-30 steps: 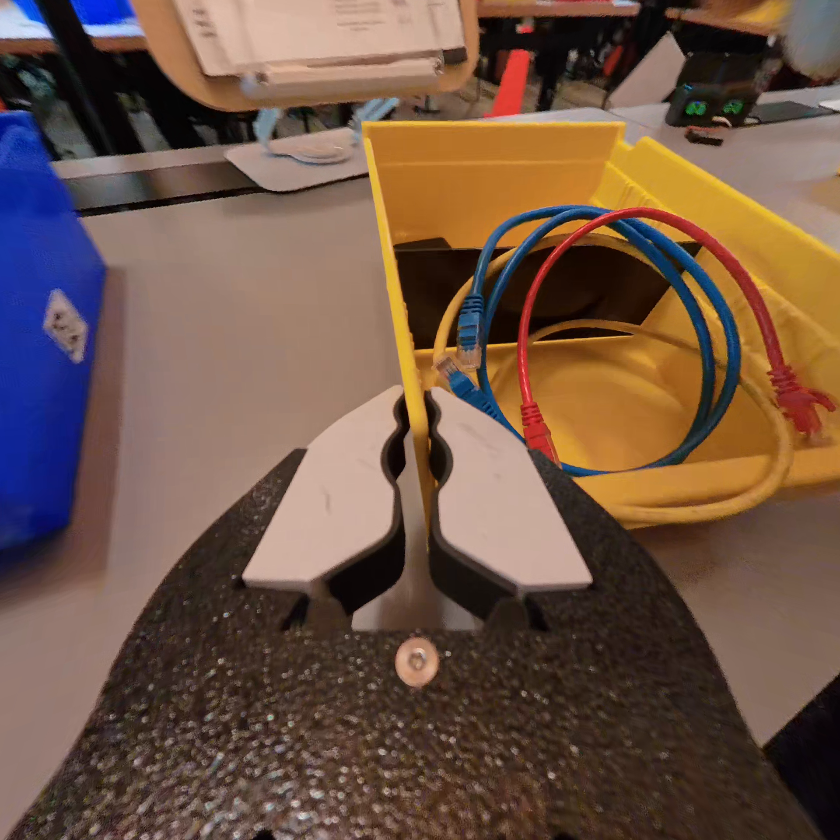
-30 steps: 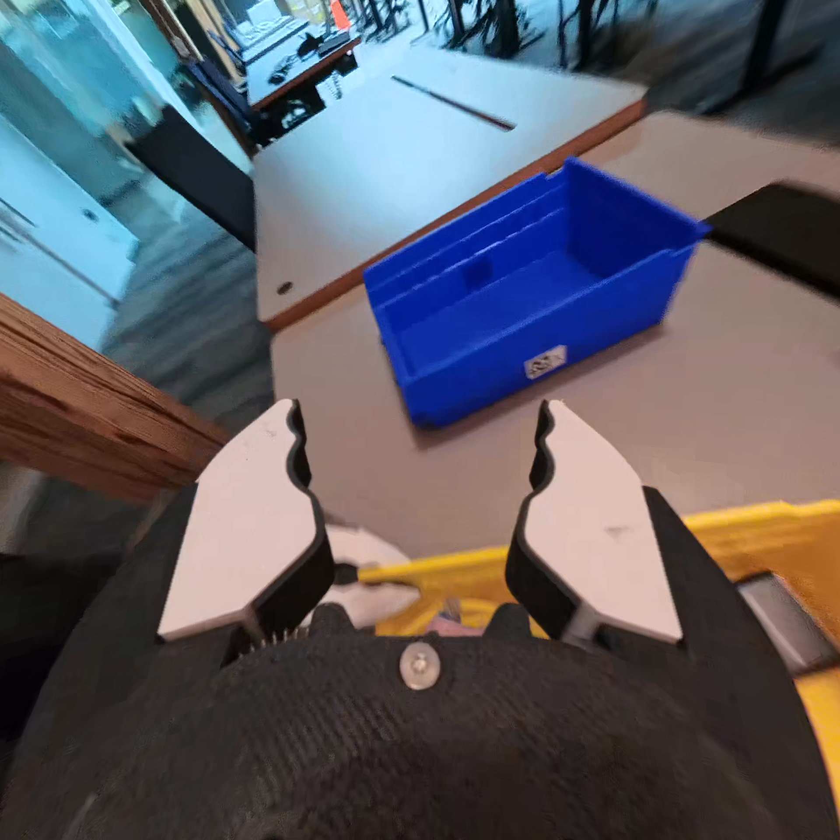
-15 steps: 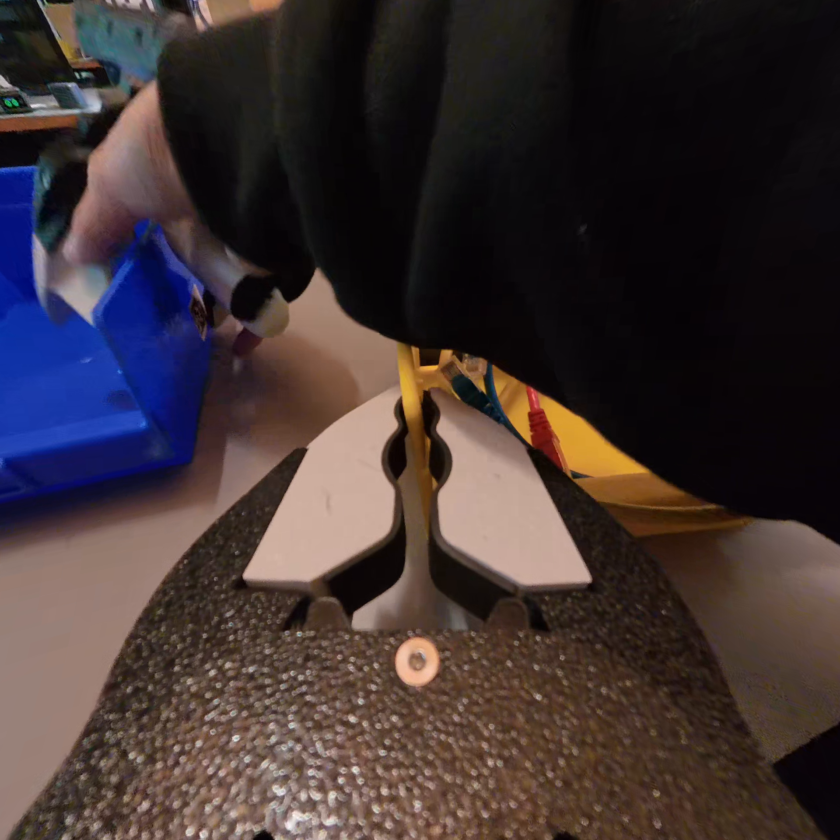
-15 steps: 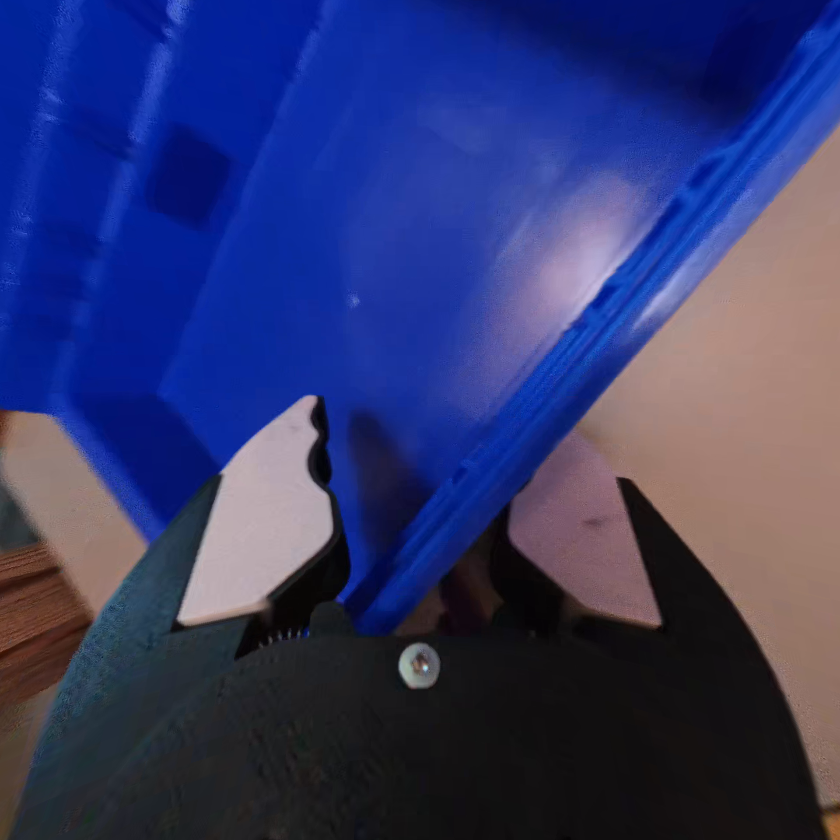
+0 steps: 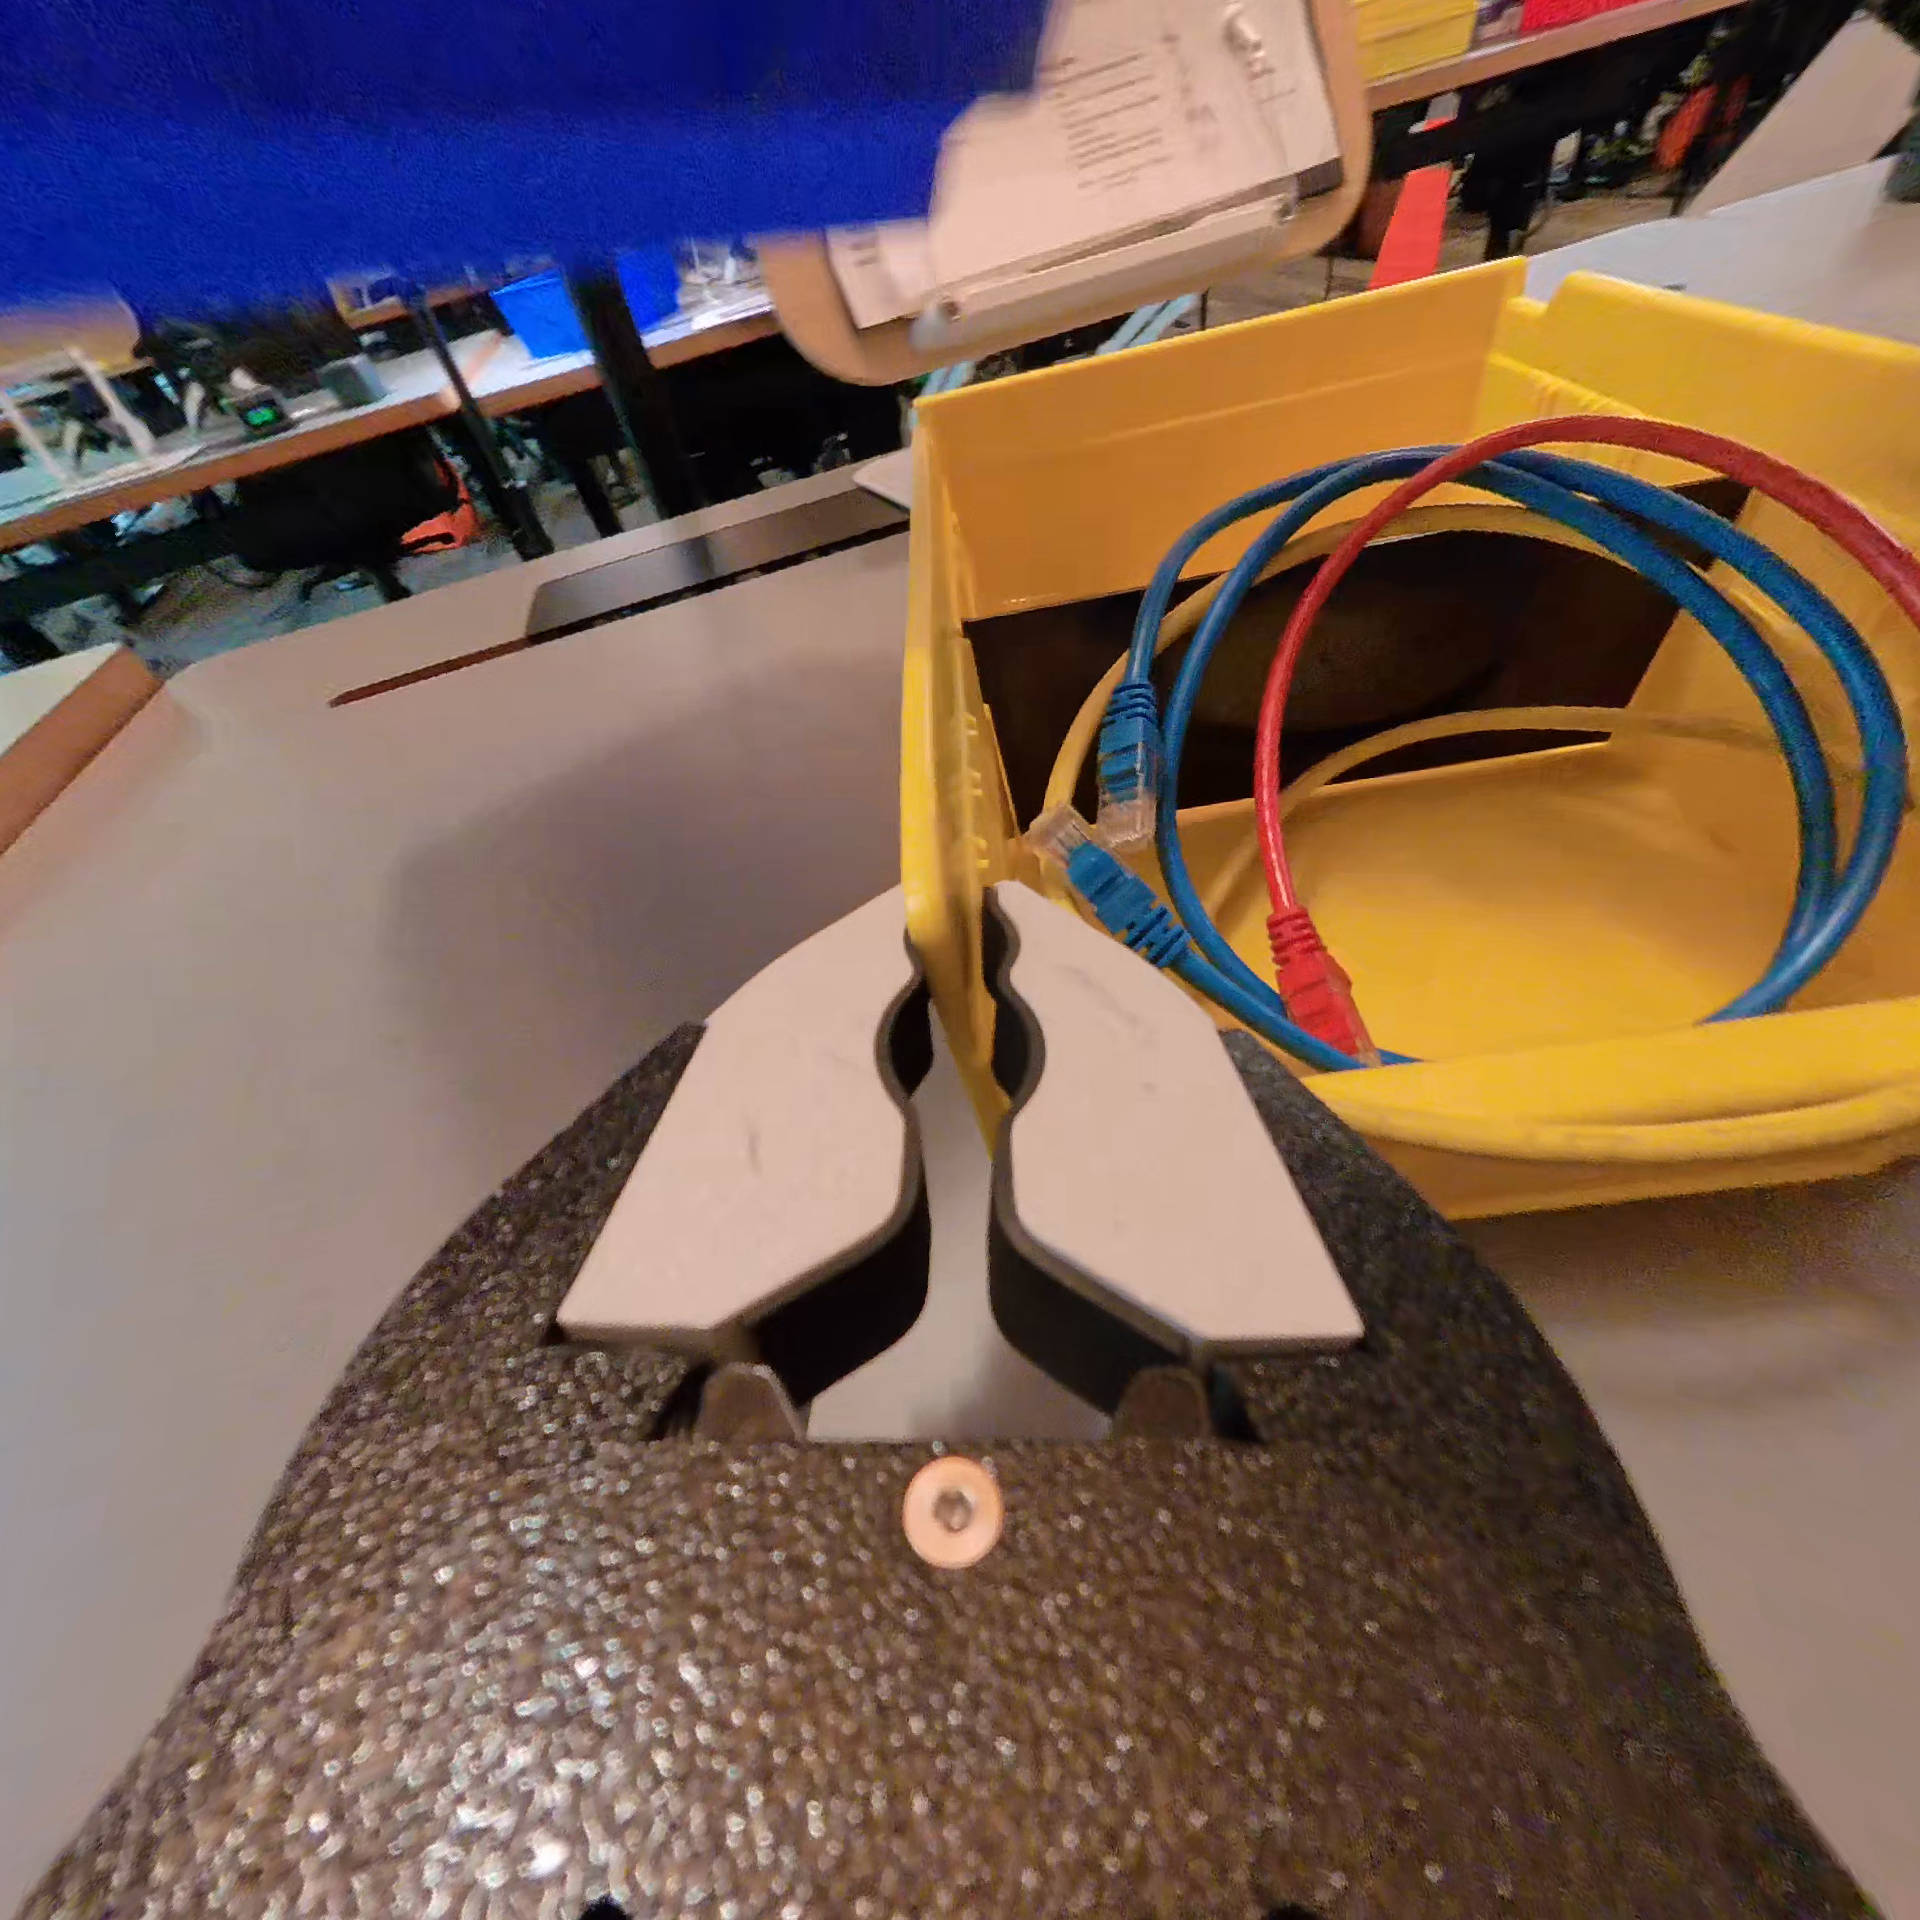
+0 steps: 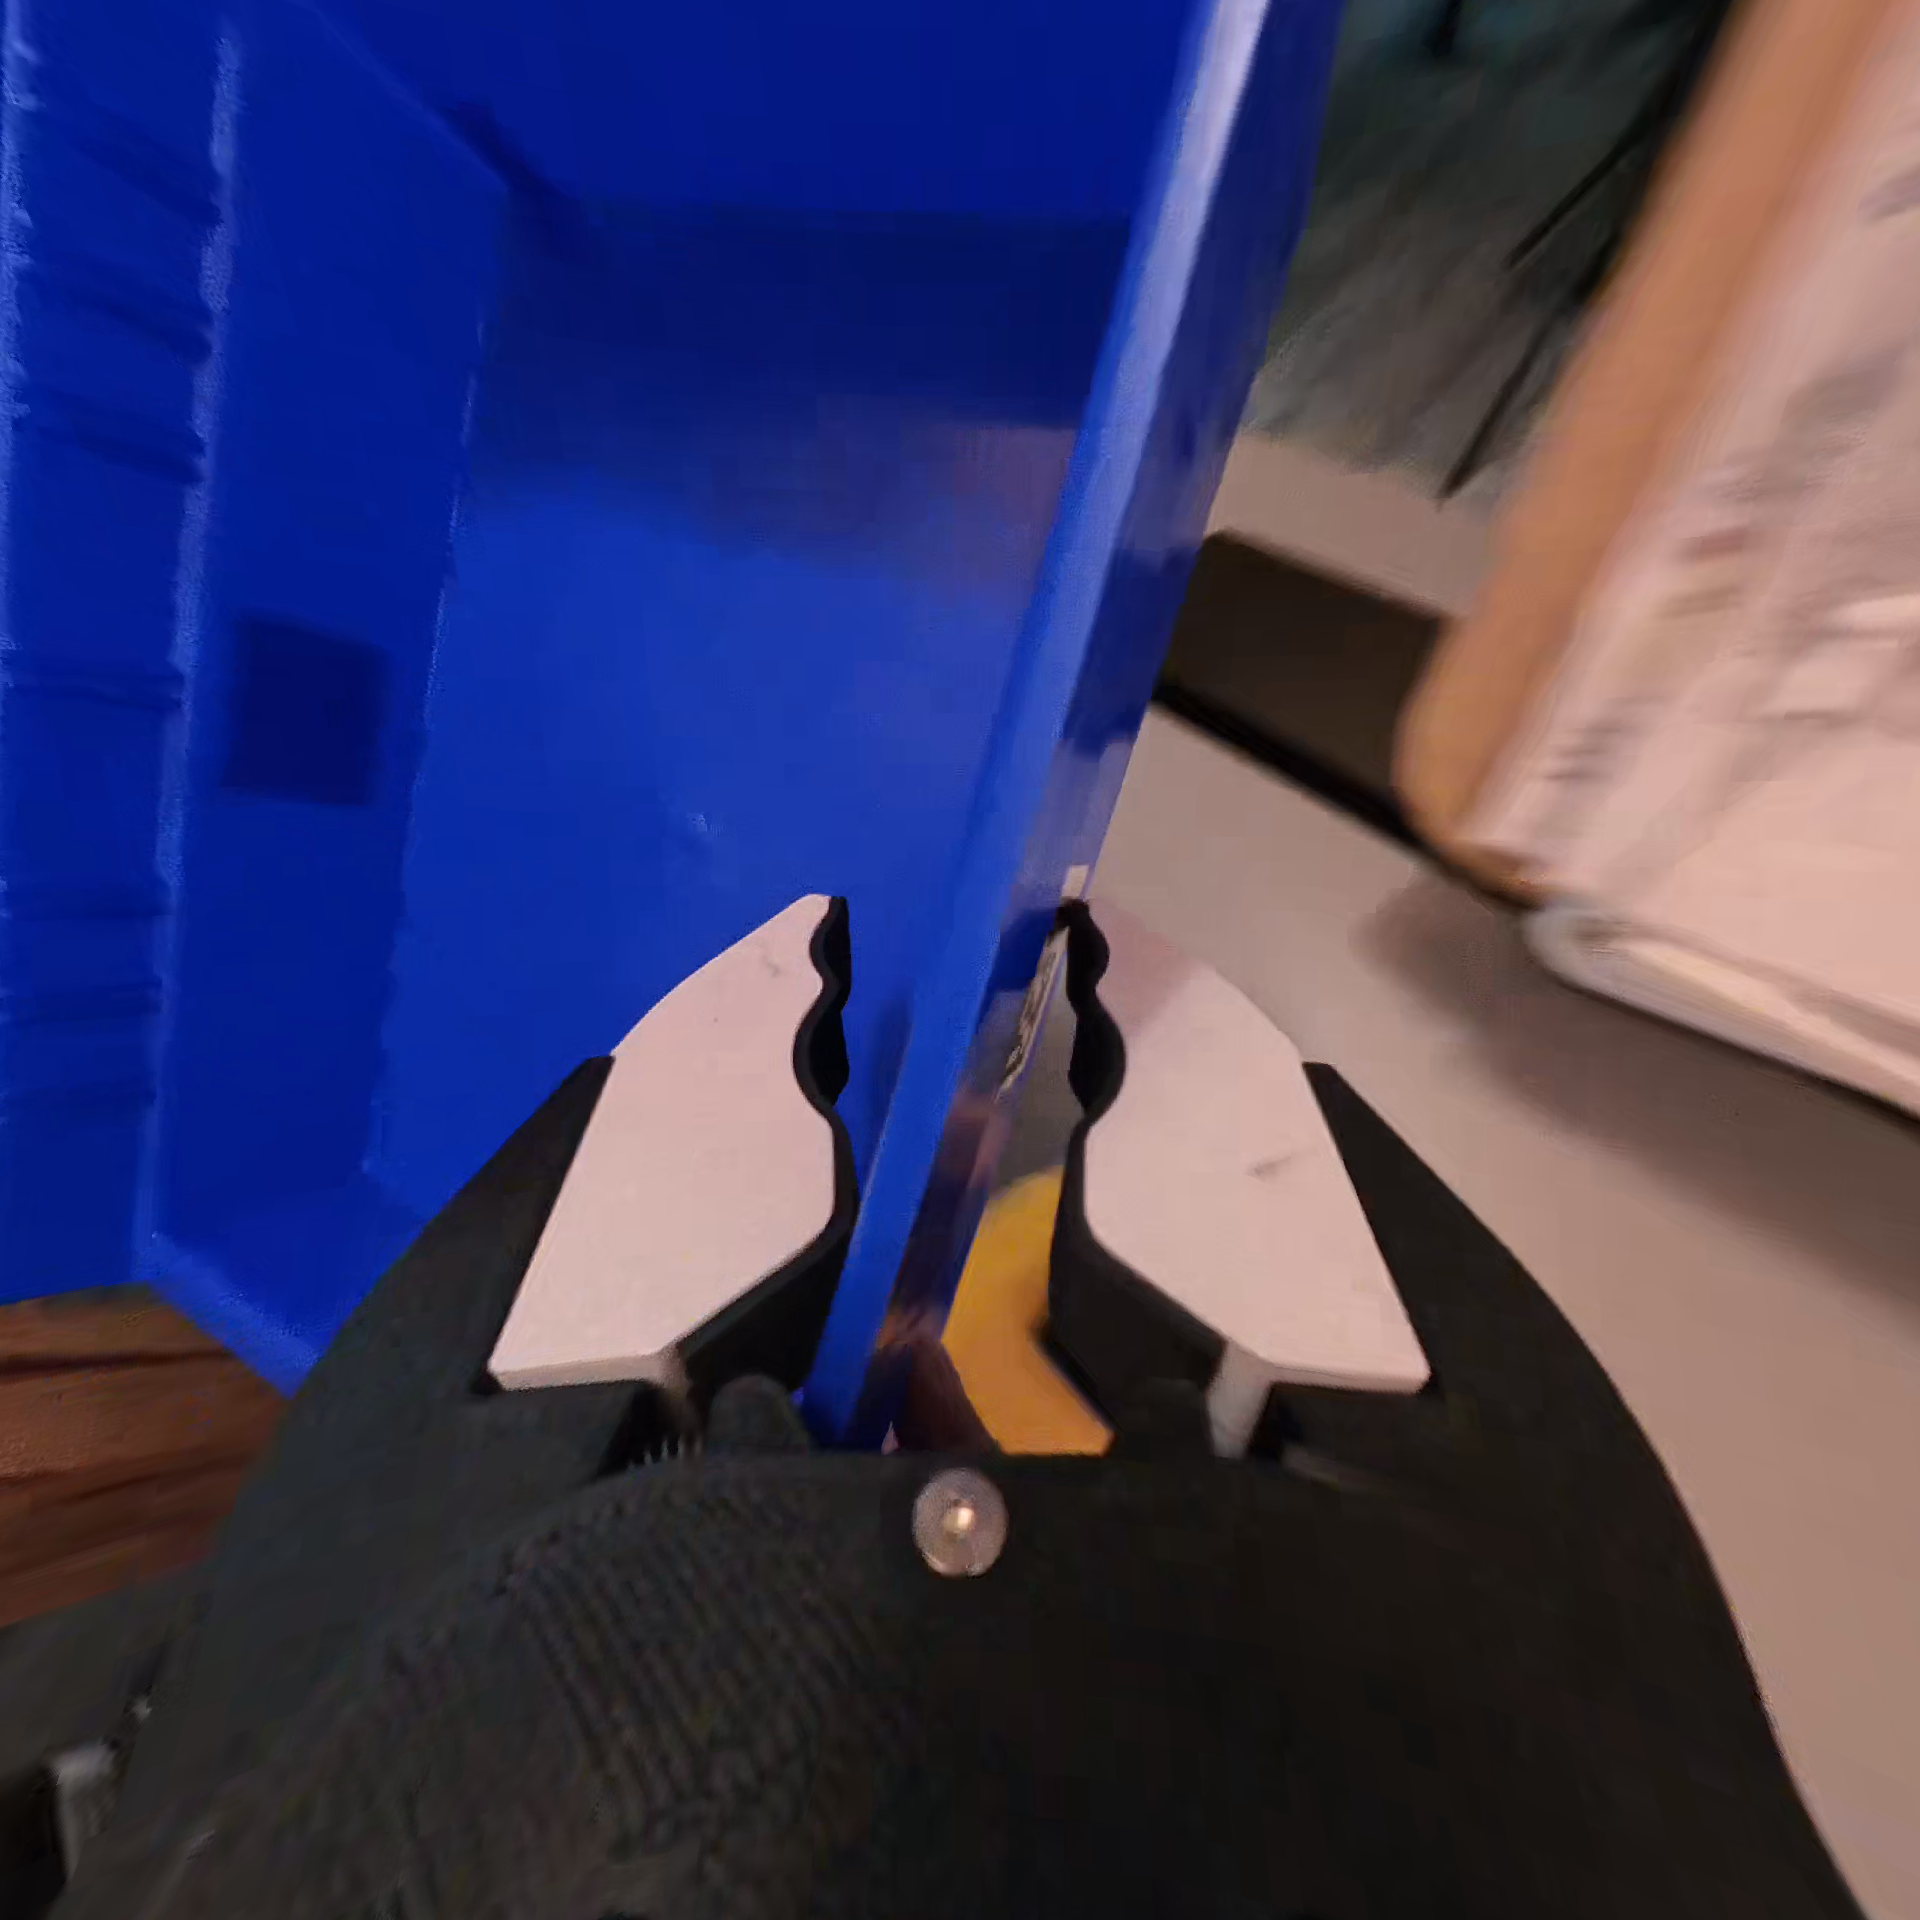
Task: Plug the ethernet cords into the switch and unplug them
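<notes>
A yellow bin (image 5: 1195,499) stands on the grey table. It holds coiled blue (image 5: 1849,790), red (image 5: 1273,790) and yellow (image 5: 1070,769) ethernet cords. A black box, the switch (image 5: 1351,665), lies at the bin's back under the cords. My left gripper (image 5: 948,904) is shut on the yellow bin's left wall. My right gripper (image 6: 956,914) is shut on the side wall of an empty blue bin (image 6: 623,520) and holds it up, tilted. The blue bin shows blurred across the top of the left wrist view (image 5: 468,135).
A clipboard with papers (image 5: 1122,156) hangs above the table behind the yellow bin, and also shows blurred in the right wrist view (image 6: 1714,623). The grey table (image 5: 416,935) stretches left of the yellow bin. Other tables and gear stand farther back.
The right gripper closed on the blue bin's wall and lifted it off the table. The dark sleeve has left the left wrist view. The left gripper stays on the yellow bin's wall.
</notes>
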A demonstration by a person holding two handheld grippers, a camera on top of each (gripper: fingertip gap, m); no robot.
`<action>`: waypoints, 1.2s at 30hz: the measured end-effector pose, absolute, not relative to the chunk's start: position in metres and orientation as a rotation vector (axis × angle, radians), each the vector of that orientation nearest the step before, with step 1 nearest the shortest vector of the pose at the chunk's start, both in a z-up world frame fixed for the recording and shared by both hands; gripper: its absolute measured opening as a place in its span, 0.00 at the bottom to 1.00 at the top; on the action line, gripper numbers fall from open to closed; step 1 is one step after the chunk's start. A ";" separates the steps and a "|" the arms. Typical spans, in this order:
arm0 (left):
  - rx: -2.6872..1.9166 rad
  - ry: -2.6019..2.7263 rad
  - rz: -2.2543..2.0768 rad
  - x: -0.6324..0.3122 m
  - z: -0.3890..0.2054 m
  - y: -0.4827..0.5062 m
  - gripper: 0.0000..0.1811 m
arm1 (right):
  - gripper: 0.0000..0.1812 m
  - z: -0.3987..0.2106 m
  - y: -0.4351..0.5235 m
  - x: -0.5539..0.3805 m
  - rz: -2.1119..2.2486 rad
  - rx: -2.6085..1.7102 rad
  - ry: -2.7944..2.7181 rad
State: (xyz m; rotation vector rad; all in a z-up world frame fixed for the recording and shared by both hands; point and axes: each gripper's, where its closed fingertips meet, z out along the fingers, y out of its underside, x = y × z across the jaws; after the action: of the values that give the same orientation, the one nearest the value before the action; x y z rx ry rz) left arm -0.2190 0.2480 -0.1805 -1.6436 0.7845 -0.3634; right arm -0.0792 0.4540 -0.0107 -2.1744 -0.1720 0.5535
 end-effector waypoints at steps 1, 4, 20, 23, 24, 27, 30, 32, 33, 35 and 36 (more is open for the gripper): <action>-1.655 0.767 -0.357 -0.227 -0.181 0.256 0.03 | 0.22 0.002 0.446 -0.042 0.496 -2.148 -0.145; -1.699 0.692 -0.392 -0.256 -0.181 0.290 0.03 | 0.23 0.006 0.411 0.084 0.295 -2.164 -0.046; -1.852 0.554 -0.369 -0.381 -0.184 0.481 0.02 | 0.22 -0.166 0.210 0.339 0.298 -2.387 0.246; -1.907 0.553 -0.335 -0.394 -0.184 0.487 0.02 | 0.21 -0.182 0.190 0.344 0.377 -2.436 0.213; -1.921 0.545 -0.335 -0.397 -0.184 0.488 0.02 | 0.22 -0.190 0.185 0.352 0.350 -2.457 0.220; -1.942 0.515 -0.353 -0.400 -0.185 0.488 0.02 | 0.21 -0.212 0.175 0.381 0.253 -2.517 0.276; -1.962 0.521 -0.326 -0.402 -0.185 0.485 0.02 | 0.22 -0.224 0.177 0.394 0.325 -2.508 0.346; -1.971 0.487 -0.330 -0.403 -0.185 0.484 0.02 | 0.22 -0.229 0.182 0.400 0.352 -2.512 0.353; -1.968 0.470 -0.334 -0.403 -0.185 0.483 0.02 | 0.22 -0.232 0.185 0.402 0.358 -2.527 0.363; -1.985 0.456 -0.335 -0.404 -0.185 0.481 0.02 | 0.22 -0.236 0.191 0.405 0.362 -2.540 0.360; -2.013 0.451 -0.319 -0.406 -0.185 0.480 0.03 | 0.23 -0.234 0.193 0.405 0.365 -2.534 0.348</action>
State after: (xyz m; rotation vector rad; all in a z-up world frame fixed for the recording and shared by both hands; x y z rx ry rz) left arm -0.4055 0.4799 -0.1847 -2.0131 0.4514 -0.3189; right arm 0.4052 0.1933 -0.2342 -2.5341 0.3483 0.3649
